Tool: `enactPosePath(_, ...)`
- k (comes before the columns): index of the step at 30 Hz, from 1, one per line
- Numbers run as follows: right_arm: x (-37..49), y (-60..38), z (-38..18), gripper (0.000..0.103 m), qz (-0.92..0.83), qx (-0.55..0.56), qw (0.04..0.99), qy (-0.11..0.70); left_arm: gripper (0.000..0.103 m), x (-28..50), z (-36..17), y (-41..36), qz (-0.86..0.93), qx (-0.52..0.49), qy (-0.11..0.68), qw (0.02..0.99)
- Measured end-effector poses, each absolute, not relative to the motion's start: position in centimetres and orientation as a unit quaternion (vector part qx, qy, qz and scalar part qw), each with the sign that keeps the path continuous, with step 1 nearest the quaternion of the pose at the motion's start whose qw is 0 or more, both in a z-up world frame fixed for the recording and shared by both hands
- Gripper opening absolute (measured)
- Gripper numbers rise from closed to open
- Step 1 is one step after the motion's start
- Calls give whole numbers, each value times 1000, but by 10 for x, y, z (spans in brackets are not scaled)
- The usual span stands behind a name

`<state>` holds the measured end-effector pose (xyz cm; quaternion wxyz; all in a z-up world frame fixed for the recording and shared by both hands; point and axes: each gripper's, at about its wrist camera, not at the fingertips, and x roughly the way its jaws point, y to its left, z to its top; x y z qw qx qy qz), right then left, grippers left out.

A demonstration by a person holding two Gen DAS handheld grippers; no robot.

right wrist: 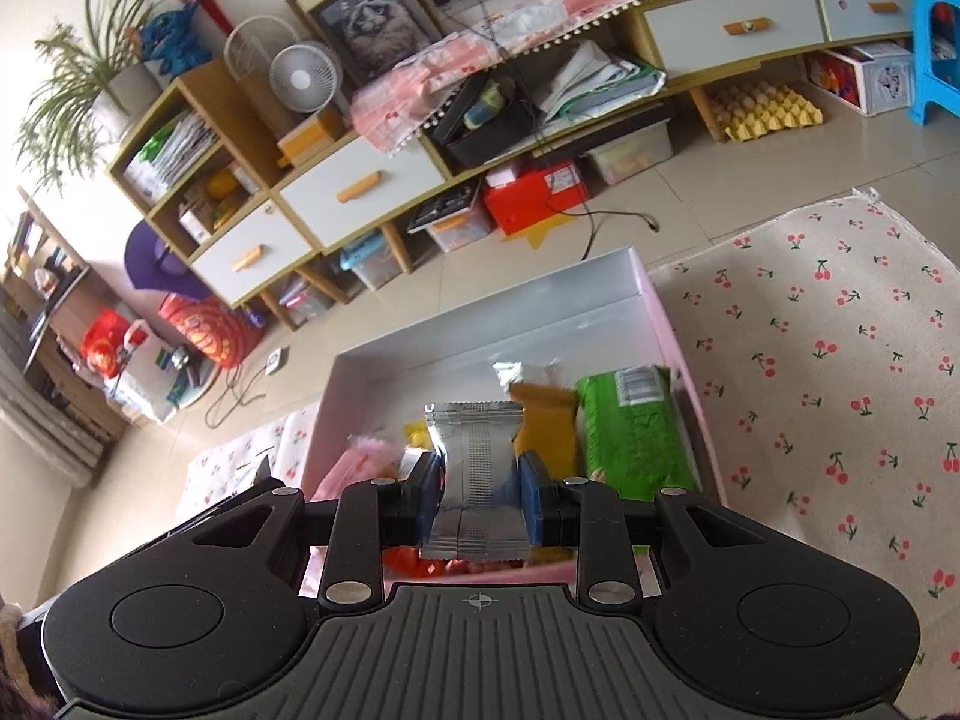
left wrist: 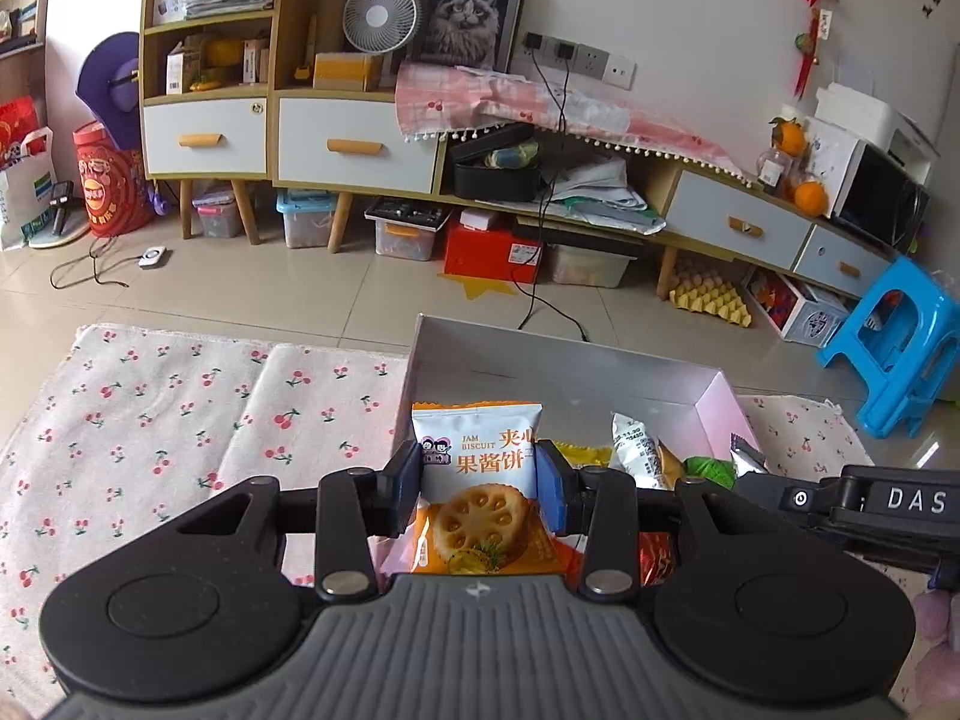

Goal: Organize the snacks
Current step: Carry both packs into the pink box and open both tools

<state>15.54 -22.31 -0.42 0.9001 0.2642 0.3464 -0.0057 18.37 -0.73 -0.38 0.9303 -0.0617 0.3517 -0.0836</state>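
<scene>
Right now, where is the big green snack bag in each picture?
Left wrist view: only a corner of the green plastic snack bag shows, low right of centre, inside the shallow pink cardboard box.
Right wrist view: the bag lies at the box's right wall, right of centre.
Shared landmark: the framed cat picture.

A blue stool stands near the cabinet.

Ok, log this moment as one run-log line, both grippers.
left gripper: shut on jam biscuit packet | right gripper: shut on silver snack packet | both above pink box | green packet inside
</scene>
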Motion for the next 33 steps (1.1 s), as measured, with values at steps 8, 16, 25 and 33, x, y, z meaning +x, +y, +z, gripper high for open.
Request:
enactPosePath(8, 183, -244, -14, 26, -27, 267, 900, 342, 37, 216, -13, -31, -100, -30, 368, 924)
enactPosePath(16, 212, -252, -26, 27, -36, 257, 900, 350, 37, 231, -22, -43, -105, -13, 374, 921)
enactPosePath(25, 213, -256, -30, 39, -33, 271, 897, 348, 50, 232, -23, -48, -101, 7, 375, 922)
enactPosePath(33, 206, -253, -17, 47, -35, 263, 900, 347, 64, 227, -11, -50, -99, 18, 369, 924)
